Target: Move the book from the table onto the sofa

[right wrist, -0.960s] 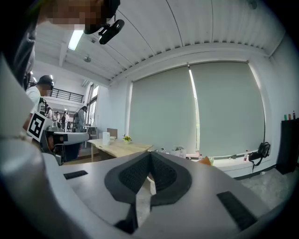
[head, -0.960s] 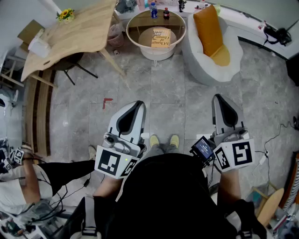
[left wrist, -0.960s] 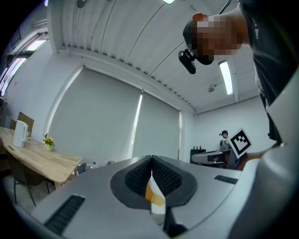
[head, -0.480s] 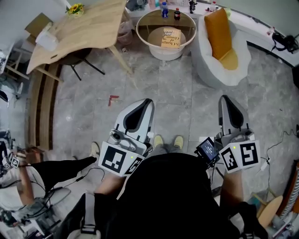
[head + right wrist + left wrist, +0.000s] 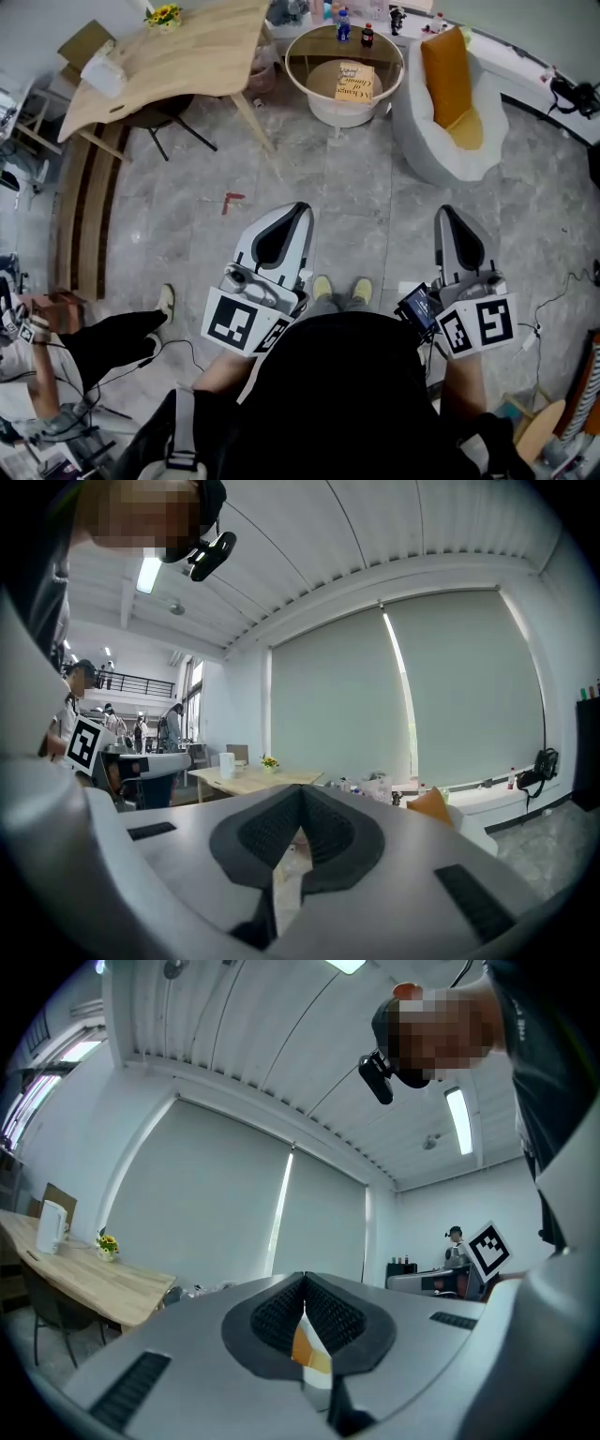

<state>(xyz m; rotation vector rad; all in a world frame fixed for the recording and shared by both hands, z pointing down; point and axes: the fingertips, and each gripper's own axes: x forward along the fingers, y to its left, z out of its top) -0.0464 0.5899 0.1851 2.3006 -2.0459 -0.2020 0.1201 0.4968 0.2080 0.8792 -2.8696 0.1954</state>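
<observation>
The book (image 5: 355,82), tan with dark print, lies flat on the lower shelf of the round glass-topped table (image 5: 302,58) at the top of the head view. Right of that table stands the white sofa chair (image 5: 424,141) with an orange cushion (image 5: 446,64). My left gripper (image 5: 299,212) and right gripper (image 5: 447,217) are held low over the grey floor, far short of the table, pointing towards it. In the left gripper view the left gripper (image 5: 304,1283) has its jaws together, with nothing between them. In the right gripper view the right gripper (image 5: 300,794) is likewise shut and empty.
A long wooden table (image 5: 178,56) with yellow flowers (image 5: 164,14) and a white box stands at the upper left, a dark chair beneath it. Two bottles (image 5: 343,21) stand on the round table's top. A seated person (image 5: 66,342) is at the lower left. Cables lie at the right.
The round table, book and sofa have drifted right in the head view. Both grippers stay shut and empty in front of me. The seated person's leg has pulled back to the left.
</observation>
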